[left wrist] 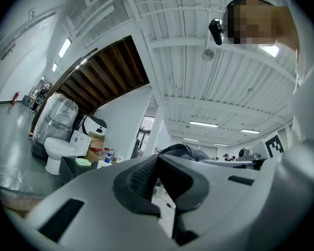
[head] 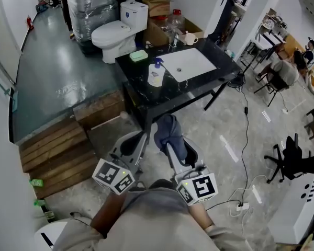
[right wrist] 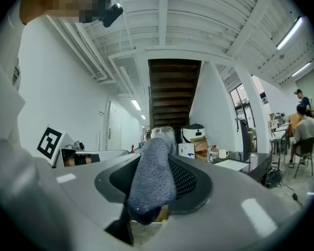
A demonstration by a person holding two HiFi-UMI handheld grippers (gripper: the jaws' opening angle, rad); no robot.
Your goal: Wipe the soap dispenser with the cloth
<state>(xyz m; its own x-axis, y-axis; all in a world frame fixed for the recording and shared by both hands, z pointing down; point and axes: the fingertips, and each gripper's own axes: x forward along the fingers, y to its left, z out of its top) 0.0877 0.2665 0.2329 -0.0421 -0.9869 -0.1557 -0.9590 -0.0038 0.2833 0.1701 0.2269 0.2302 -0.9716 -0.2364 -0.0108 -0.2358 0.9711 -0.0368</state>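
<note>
Soap dispenser (head: 156, 73) small, distant | cloth (right wrist: 152, 184) clamped in right gripper (right wrist: 158, 156) jaws, hiding tips | left gripper (left wrist: 158, 158) jaws together, empty

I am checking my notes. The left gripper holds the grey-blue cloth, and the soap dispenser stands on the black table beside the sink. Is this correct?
No: the right gripper holds the cloth, as the right gripper view shows. The soap dispenser does stand on the black table beside the sink.

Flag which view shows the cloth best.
Right gripper view: the cloth sits close-up, clamped in the right hand-held gripper. Head view shows it small, from above. Left gripper view catches only a dark edge beyond its jaws.
</note>
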